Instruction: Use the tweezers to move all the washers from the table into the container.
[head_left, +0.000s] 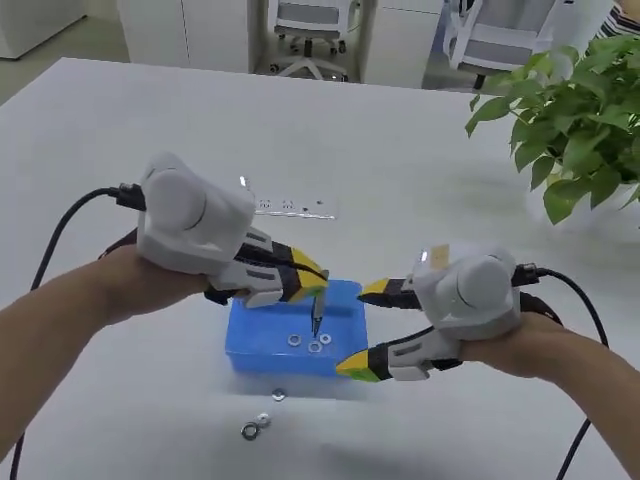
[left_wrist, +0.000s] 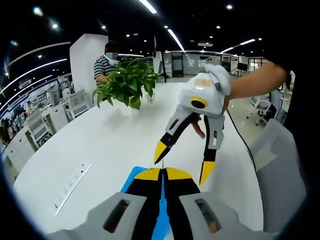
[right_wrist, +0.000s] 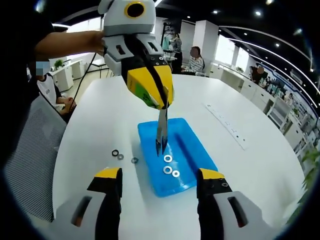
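- Three washers (head_left: 278, 396) are seen loose on the surface (head_left: 420, 180) in the head view, just in front of the container (head_left: 250, 335). Three more lie inside it.
- In the same view the left tool (head_left: 310, 275) is clamped on the tweezers (head_left: 316, 318), which hang tip-down over the container, just above the washers inside. The right tool (head_left: 365, 328) is held wide apart and empty at the container's right end.
- In the left gripper view the left tool's jaws are seen pressed together on the thin tweezers, above the blue container (left_wrist: 132, 176). The right tool (left_wrist: 183, 162) is faced, its jaws spread with nothing between them.
- In the right gripper view the right tool's own jaws are spread wide at either side of the container's near end, and nothing is gripped. The tweezers (right_wrist: 161, 132) tips are seen just above the container floor, near the three washers inside. No washer can be made out between the tips.
- The loose washers (right_wrist: 120, 156) are shown on the surface beside the container in that view, two close together and one nearer the container wall. All are apart from the tweezers tips.
- The washers are judged light, stiff, thin and flat, and likely to slide on the smooth surface.
- Hold is best taken across the ring, with one tip through the hole and one outside the rim.
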